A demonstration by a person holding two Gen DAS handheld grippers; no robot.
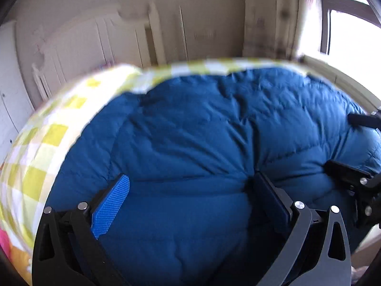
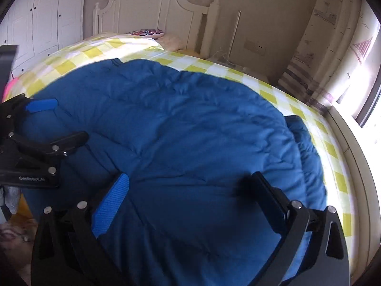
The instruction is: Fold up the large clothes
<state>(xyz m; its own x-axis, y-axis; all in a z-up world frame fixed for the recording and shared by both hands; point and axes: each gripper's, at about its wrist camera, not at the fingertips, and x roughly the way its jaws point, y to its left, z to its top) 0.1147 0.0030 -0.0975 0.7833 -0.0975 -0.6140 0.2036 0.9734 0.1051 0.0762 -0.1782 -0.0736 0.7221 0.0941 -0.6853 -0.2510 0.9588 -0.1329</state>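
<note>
A large blue quilted down garment (image 1: 190,138) lies spread over a bed with a yellow-and-white checked sheet (image 1: 54,133). My left gripper (image 1: 190,183) is open, its blue-padded fingers (image 1: 112,205) wide apart and pressed down on the puffy near part of the garment. My right gripper (image 2: 190,186) is also open, its fingers straddling the garment (image 2: 190,124) near its front edge. Each gripper shows in the other's view: the right one at the right edge (image 1: 357,186), the left one at the left edge (image 2: 38,147). Neither holds fabric.
A white headboard (image 2: 147,12) stands at the far end of the bed, with a patterned pillow (image 2: 147,33) before it. White wardrobe doors (image 2: 42,19) are at the left. A curtain (image 2: 333,54) and a bright window (image 1: 352,33) are at the right.
</note>
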